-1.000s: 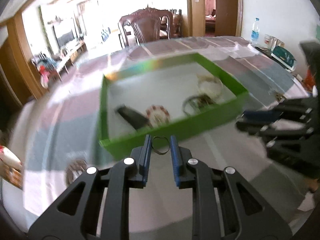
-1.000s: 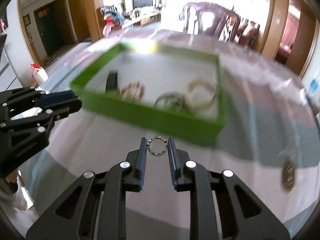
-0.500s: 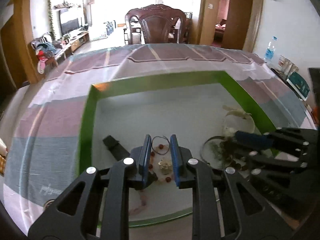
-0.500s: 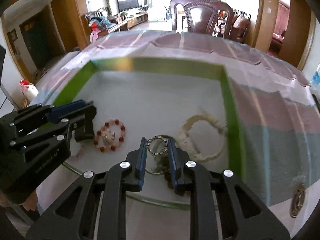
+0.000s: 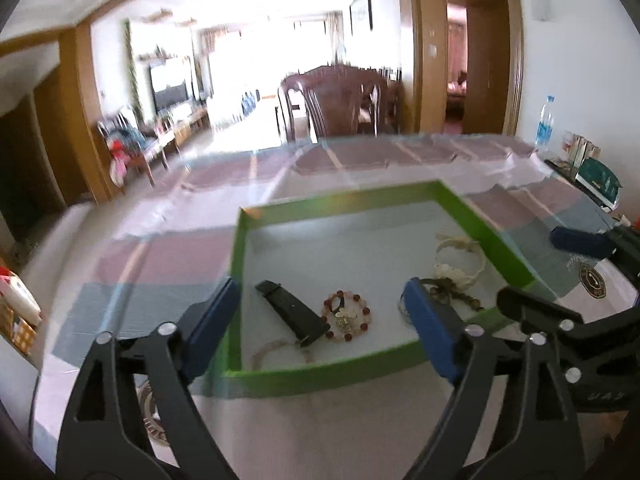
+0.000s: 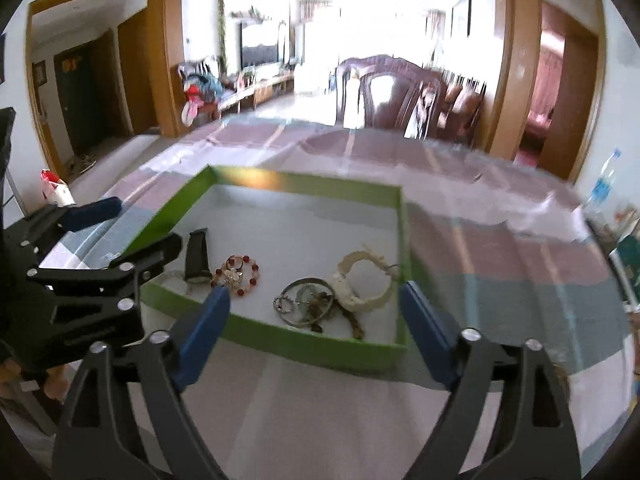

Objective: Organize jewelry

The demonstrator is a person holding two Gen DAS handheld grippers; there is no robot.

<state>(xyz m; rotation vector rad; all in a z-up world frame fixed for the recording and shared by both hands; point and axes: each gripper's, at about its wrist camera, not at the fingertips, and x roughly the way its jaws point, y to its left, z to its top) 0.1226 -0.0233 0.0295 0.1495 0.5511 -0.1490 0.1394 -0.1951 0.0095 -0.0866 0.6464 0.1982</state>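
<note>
Over the table (image 6: 340, 420), my left gripper (image 5: 320, 320) and right gripper (image 6: 314, 312) are opening, fingers wide and empty; the jewelry, including a red bead bracelet (image 5: 347, 317) and white bracelet (image 6: 362, 282), lies in the green tray (image 6: 304, 344).

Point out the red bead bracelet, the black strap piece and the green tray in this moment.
red bead bracelet (image 5: 347, 317), left wrist view, charm at its centre.
black strap piece (image 5: 291, 314), left wrist view, middle of its length.
green tray (image 6: 304, 342), right wrist view, near wall.
</note>
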